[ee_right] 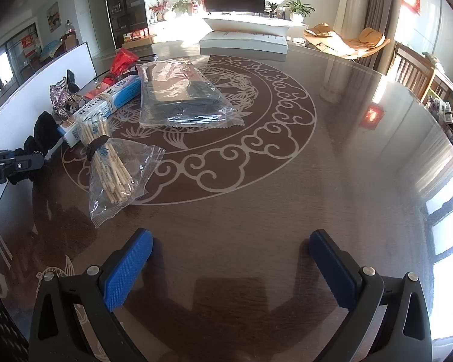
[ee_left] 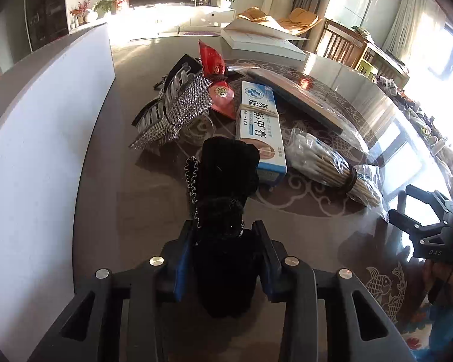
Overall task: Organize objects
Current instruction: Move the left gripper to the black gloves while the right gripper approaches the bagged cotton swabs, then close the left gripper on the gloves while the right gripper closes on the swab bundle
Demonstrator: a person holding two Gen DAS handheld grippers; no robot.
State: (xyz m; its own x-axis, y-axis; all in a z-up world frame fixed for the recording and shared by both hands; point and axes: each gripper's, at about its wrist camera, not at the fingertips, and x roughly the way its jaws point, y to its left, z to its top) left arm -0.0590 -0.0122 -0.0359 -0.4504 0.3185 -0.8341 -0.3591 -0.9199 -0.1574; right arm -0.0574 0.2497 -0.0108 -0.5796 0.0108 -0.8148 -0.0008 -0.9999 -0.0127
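Observation:
A black velvet hair piece (ee_left: 226, 166) with a thin chain edge lies lengthwise between the blue pads of my left gripper (ee_left: 223, 232), which is shut on its near end. Its far end rests against a blue-and-white box (ee_left: 259, 129) bound with a rubber band. Beside the box lies a clear bag of wooden swab sticks (ee_left: 326, 163). In the right wrist view, my right gripper (ee_right: 229, 241) hangs open over the bare glossy table (ee_right: 256, 181), nothing between its fingers. The hair piece (ee_right: 43, 129) shows there at the far left.
A rhinestone hair clip (ee_left: 178, 114), a red packet (ee_left: 211, 60) and a pink sachet (ee_left: 222, 96) crowd behind the box. A clear bag with dark contents (ee_right: 181, 93) lies mid-table. A white panel (ee_left: 45, 150) runs along the left edge; a white box (ee_right: 244, 42) sits far back.

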